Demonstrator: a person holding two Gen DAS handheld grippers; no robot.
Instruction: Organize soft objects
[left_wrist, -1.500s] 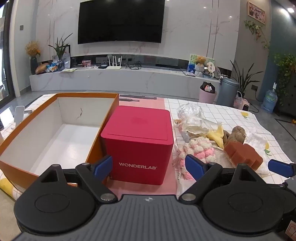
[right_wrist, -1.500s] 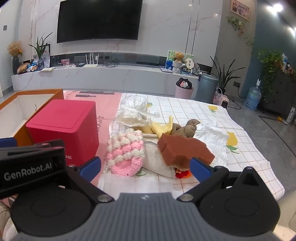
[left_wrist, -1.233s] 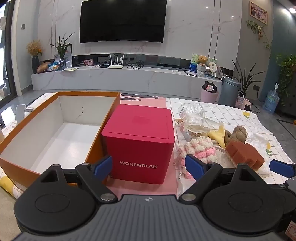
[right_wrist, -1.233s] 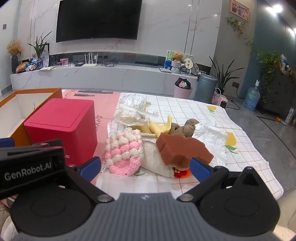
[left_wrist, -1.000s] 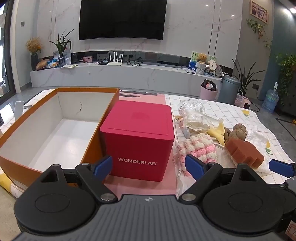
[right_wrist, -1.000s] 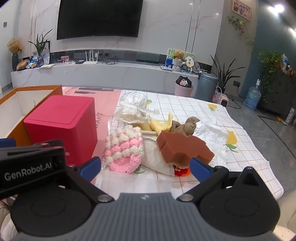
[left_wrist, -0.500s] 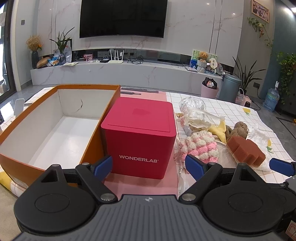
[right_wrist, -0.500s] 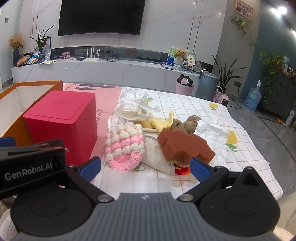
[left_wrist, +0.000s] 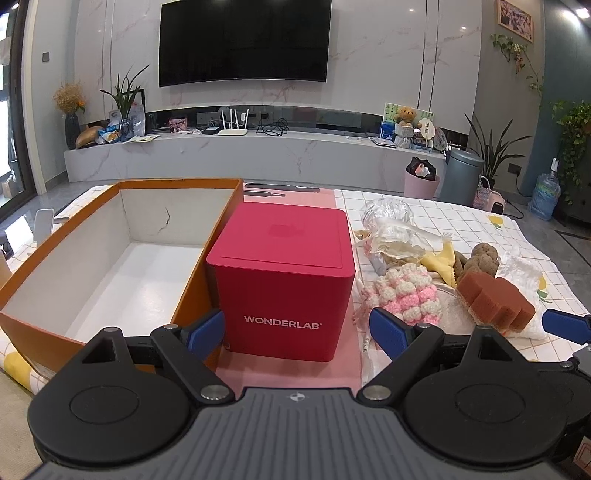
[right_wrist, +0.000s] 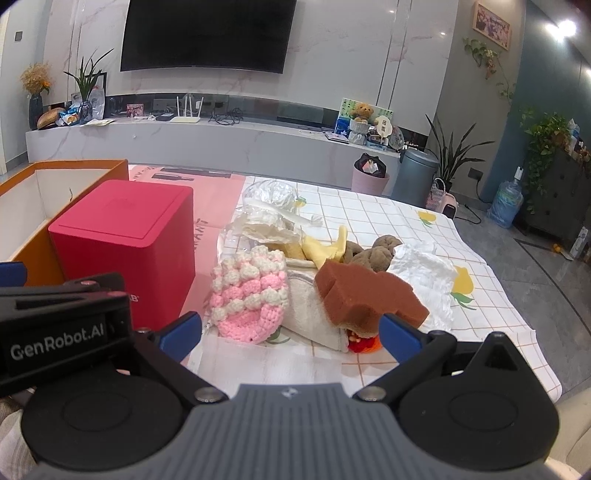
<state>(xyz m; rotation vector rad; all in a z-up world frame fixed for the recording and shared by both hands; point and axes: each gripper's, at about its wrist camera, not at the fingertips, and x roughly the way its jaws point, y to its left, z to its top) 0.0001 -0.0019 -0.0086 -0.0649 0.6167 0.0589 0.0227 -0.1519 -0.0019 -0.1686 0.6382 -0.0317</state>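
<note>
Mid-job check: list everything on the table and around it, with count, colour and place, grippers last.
Open box: 1, orange, white inside, table's left.
Cube box: 1, red, lid on, beside the open box.
Crochet piece: 1, pink-white, right of the cube.
Sponge: 1, brown, atop the pile.
Cloth: 1, yellow, mid-pile.
Plastic bags: clear, count unclear, behind the pile.
Tissue: white, pile's right.
TV: 1, black, wall.
Left gripper: open, empty.
Right gripper: open, empty.

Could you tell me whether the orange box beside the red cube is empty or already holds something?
Empty: the orange box shows only bare white floor and walls.
</note>
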